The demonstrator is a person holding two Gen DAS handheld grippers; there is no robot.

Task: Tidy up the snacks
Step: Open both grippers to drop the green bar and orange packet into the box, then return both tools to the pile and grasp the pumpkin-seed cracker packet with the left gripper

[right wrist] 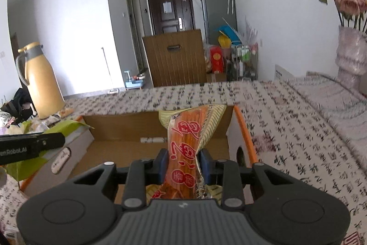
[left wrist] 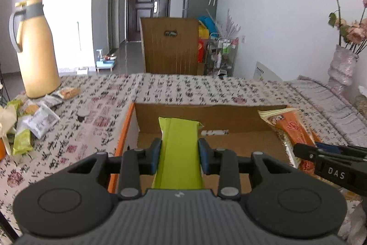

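green packet (left wrist: 180,148) clamped lengthwise, pointing toward box (left wrist: 206,110) far wall.

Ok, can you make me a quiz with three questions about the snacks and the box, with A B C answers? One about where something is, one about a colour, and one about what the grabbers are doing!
1. Where does the tan jug stand?
A. inside the cardboard box
B. on the patterned cloth, by the loose snacks
C. on the floor by the door

2. What colour is the packet in the left gripper?
A. lime green
B. purple
C. white

3. What is the right gripper doing?
A. hanging open and empty
B. pushing the vase
C. pinching an orange snack packet

Answers:
1. B, the jug's base sits on the cloth beside the snack pile.
2. A, the packet between its blue pads is lime green.
3. C, its pads squeeze the orange packet over the cardboard box.
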